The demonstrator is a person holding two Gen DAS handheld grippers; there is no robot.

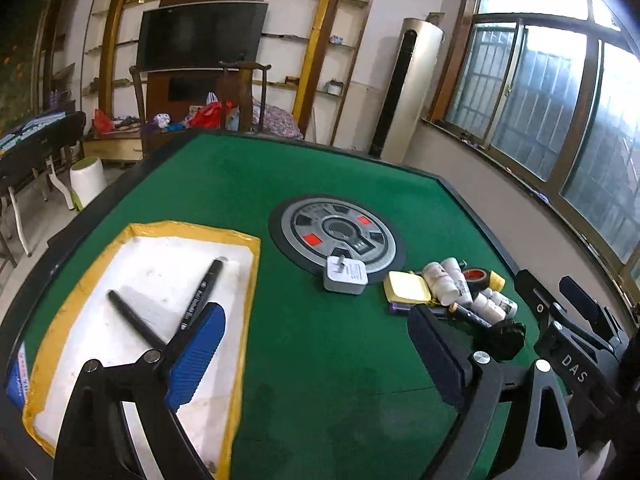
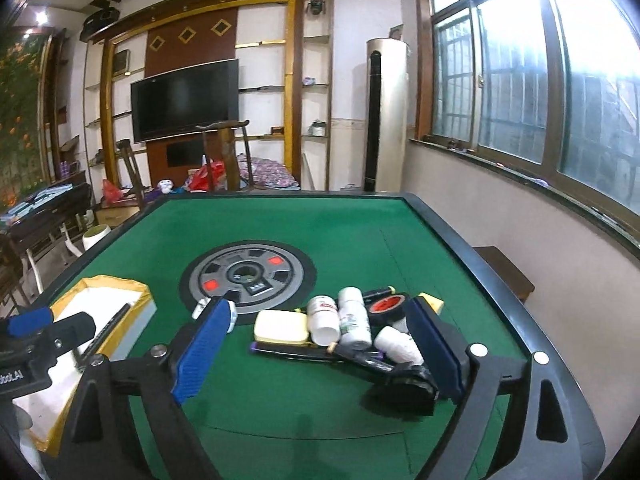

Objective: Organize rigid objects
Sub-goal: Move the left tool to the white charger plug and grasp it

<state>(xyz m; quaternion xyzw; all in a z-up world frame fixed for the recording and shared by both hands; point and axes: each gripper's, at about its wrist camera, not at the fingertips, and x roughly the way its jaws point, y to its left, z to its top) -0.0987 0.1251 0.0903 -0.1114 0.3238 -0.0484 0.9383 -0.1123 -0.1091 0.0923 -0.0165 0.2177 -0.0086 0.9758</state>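
Pens lie in tray; both grippers, left and right, fingers released, empty. Next likely: right picks from pile.

Dark television, wooden chair, tall air conditioner, barred windows.

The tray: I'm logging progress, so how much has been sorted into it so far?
Done: two black pens lie in the yellow-rimmed tray. In hand: nothing; the left gripper and right gripper are open. Left: the white charger and the pile of bottles.
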